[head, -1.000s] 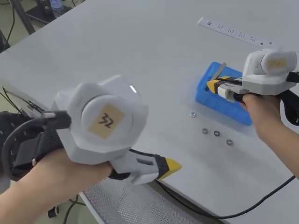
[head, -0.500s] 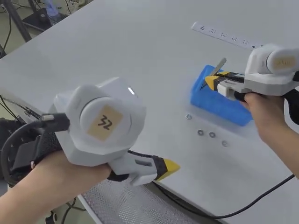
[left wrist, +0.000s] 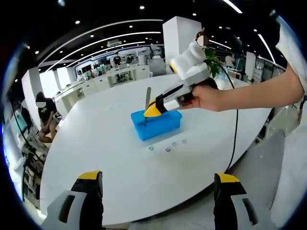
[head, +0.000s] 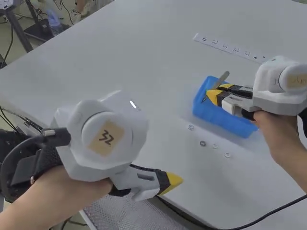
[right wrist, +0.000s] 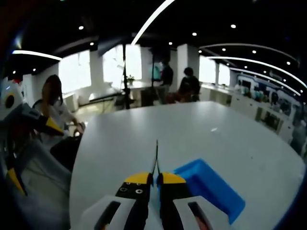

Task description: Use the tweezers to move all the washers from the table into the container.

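A blue container (head: 221, 113) sits on the white table (head: 144, 52). Several small washers (head: 203, 143) lie on the table just in front of it, also seen as washers (left wrist: 168, 149) in the left gripper view. My right gripper (head: 213, 96) hovers over the container's left end, shut on thin metal tweezers (head: 221, 78) that stick up from its jaws. The tweezers (right wrist: 156, 158) run forward between the shut right gripper (right wrist: 156, 179), beside the container (right wrist: 208, 187). My left gripper (head: 168, 182) is held off the table's near edge; the left gripper (left wrist: 156, 191) stands open with nothing in it.
A white power strip (head: 230, 48) lies at the far side of the table. A black cable (head: 240, 223) trails over the near table edge. Behind the table (left wrist: 96, 143) are other desks and people in the room.
The head view has shifted slightly. The right gripper with the tweezers stays over the container's left end. The left gripper holds its place.
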